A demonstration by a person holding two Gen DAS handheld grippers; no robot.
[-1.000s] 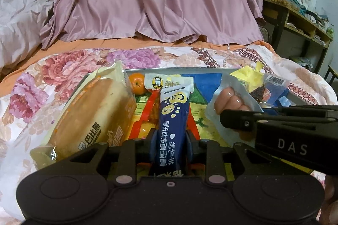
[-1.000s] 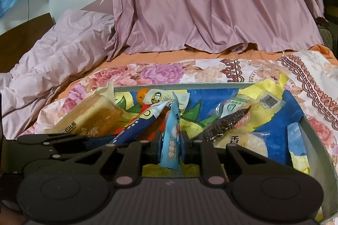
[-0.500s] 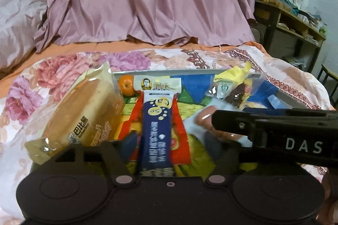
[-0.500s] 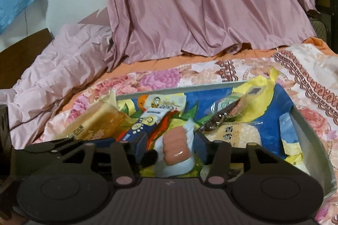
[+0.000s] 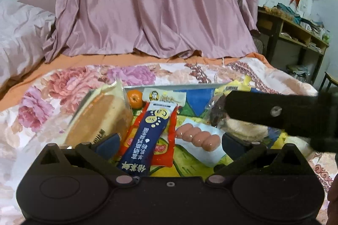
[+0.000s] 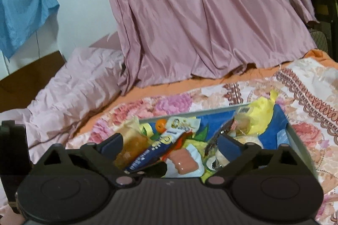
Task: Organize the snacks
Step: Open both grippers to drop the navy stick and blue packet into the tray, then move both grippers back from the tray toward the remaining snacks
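Both grippers, left gripper and right gripper, are spread, nothing held. Sausage pack lies just ahead between left fingers; slippery film could be fumbled if pinched off-centre.

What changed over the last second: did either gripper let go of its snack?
Both did. The left gripper opened, dropping the navy blue stick packet onto the red packet. The right gripper released the pale packet of pink sausages, which now lies flat in the grey tray. Both grippers drew back. The wrapped bread loaf and small orange stayed put.
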